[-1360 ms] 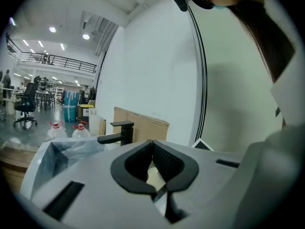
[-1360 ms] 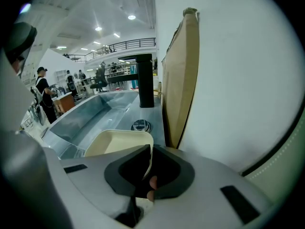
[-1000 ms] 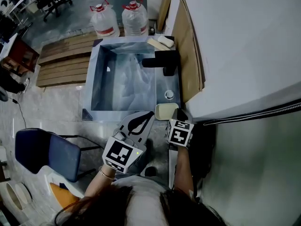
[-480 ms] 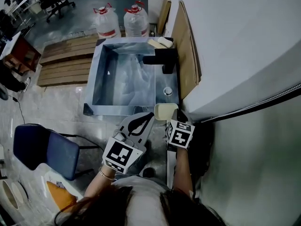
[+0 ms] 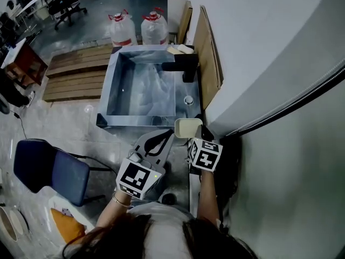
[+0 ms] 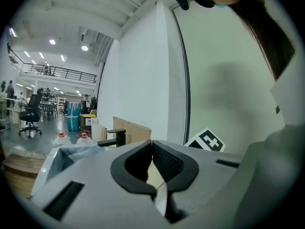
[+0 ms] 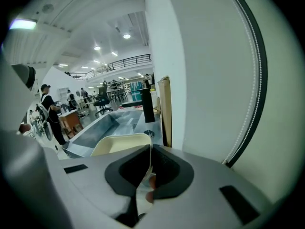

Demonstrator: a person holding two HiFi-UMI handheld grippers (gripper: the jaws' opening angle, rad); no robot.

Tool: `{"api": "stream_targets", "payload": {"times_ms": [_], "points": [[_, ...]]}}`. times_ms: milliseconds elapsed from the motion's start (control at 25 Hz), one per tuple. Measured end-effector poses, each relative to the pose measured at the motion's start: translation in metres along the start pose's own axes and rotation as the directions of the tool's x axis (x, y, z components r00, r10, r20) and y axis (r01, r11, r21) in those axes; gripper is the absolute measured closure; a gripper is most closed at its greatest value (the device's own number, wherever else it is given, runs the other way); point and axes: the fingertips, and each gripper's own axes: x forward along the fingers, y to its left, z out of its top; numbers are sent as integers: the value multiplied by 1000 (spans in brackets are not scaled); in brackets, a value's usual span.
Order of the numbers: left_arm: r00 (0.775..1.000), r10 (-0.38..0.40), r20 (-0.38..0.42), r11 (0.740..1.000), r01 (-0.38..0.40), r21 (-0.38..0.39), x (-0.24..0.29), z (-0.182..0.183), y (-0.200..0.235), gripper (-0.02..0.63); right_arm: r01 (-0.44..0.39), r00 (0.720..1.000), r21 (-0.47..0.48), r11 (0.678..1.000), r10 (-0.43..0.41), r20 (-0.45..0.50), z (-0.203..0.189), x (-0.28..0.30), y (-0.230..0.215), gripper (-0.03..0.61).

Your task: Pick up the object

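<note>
The object is a cream square dish [image 5: 187, 127]. My right gripper [image 5: 196, 137] is shut on its near edge and holds it in the air, just short of the near rim of a steel sink [image 5: 105, 99]. In the right gripper view the dish [image 7: 119, 145] sticks out ahead of the jaws, and its thin wall is pinched between them at the right gripper [image 7: 149, 149]. My left gripper [image 5: 171, 132] hangs beside it to the left, shut, with nothing in it. In the left gripper view the left gripper [image 6: 152, 143] shows its jaw tips meeting.
The sink has a black faucet [image 5: 181, 67] on its right side, and a small round fitting [image 5: 188, 100]. A brown board [image 5: 206, 58] leans on the white wall at right. Two water bottles [image 5: 122, 28] and a wooden pallet [image 5: 71, 72] lie beyond. A blue chair [image 5: 47, 169] stands at left.
Both grippers keep their pose and the right one still holds the dish. The whole view has drifted, so the sink sits slightly higher and further off.
</note>
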Motion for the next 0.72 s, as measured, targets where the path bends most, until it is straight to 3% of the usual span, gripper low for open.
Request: {"api": "stream_targets", "payload": {"times_ms": [720], "points": [[995, 53, 81, 998, -56, 29, -71, 18, -53, 606, -46, 990, 0, 999, 45, 134, 11, -99, 13, 545]]}}
